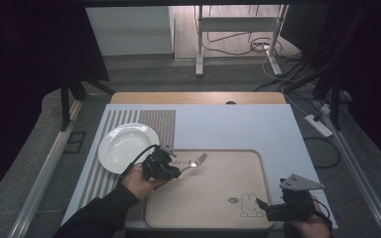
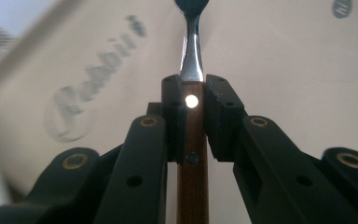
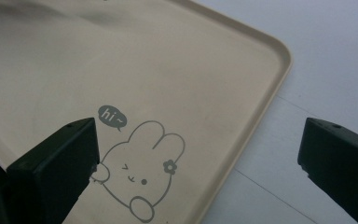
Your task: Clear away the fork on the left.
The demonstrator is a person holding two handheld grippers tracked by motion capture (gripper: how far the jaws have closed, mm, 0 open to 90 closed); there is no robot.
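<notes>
High view: left claw [image 1: 177, 170] clamped on a fork [image 1: 194, 162] by the handle, at the near-left part of the beige tray [image 1: 250, 163]. Fork tines pointing up and to the right, over the tray's upper left area, near faint grey lettering. Cannot tell whether the fork touches the tray or hangs just above it. White plate [image 1: 127, 146] just left of the left claw, resting on a striped placemat [image 1: 151, 120] on the desk [image 1: 238, 126]. Right claw [image 1: 261, 203] low at the near-right corner of the tray, beside a printed rabbit [image 1: 250, 204], well apart from the fork. Dark sleeve running in from the bottom edge to the left hand [image 1: 140, 181].

Left gripper view: black pads pressed against both sides of the fork's brown wooden handle [image 2: 192, 140], a bright rivet on the handle between them. Steel neck rising straight ahead to the top edge, the tines cut off. Tray [image 2: 284, 56] behind, blurred grey lettering at left.

Right gripper view: jaws wide apart, nothing between them. Left jaw over the tray [image 3: 177, 70] next to the rabbit [image 3: 142, 170] and its "hi~" speech bubble; right jaw over the pale desk [image 3: 326, 56] past the tray's rounded corner.
</notes>
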